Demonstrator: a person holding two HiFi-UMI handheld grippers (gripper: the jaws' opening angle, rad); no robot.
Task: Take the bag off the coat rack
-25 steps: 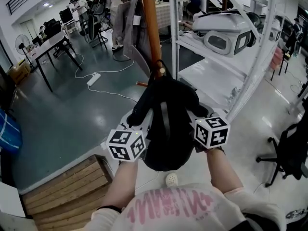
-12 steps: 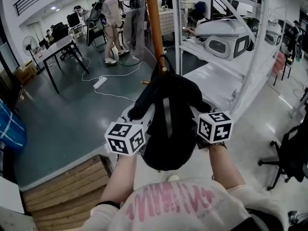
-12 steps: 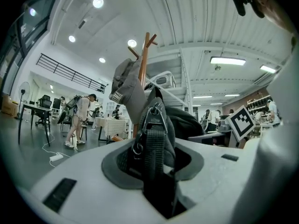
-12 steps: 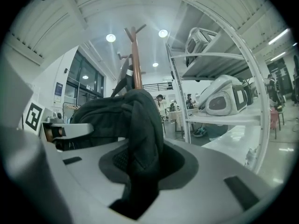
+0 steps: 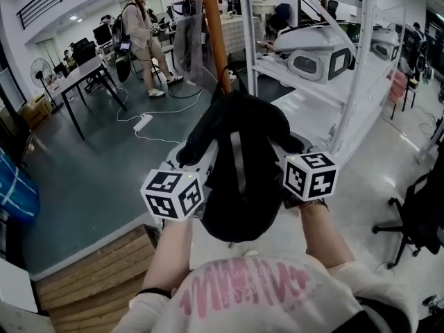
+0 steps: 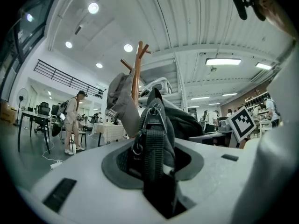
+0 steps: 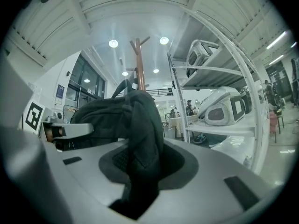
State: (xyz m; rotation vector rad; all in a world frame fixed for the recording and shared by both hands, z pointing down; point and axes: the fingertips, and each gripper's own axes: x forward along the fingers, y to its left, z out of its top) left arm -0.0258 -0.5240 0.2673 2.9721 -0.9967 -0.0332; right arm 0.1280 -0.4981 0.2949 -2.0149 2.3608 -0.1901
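A black bag [image 5: 239,165] hangs in front of the wooden coat rack pole [image 5: 215,33], held up from both sides. My left gripper [image 6: 156,171] is shut on the bag's webbing strap [image 6: 153,143], which carries metal rings. My right gripper [image 7: 140,171] is shut on a fold of the bag's dark fabric [image 7: 142,134]. In the head view only their marker cubes show, the left one [image 5: 173,193] and the right one [image 5: 310,175]; the bag hides the fingertips. The bag's top covers the peg on the pole. A grey garment [image 6: 122,101] hangs higher on the rack.
White metal shelving [image 5: 347,82] with white machines stands close on the right. A wooden pallet [image 5: 90,269] lies at the lower left. A person [image 5: 142,26] stands by tables at the back left. A power strip [image 5: 143,121] lies on the floor; a black chair [image 5: 423,214] is far right.
Both grippers have risen with the bag, whose top now hides the peg that showed above it before. A person has walked into view at the back left.
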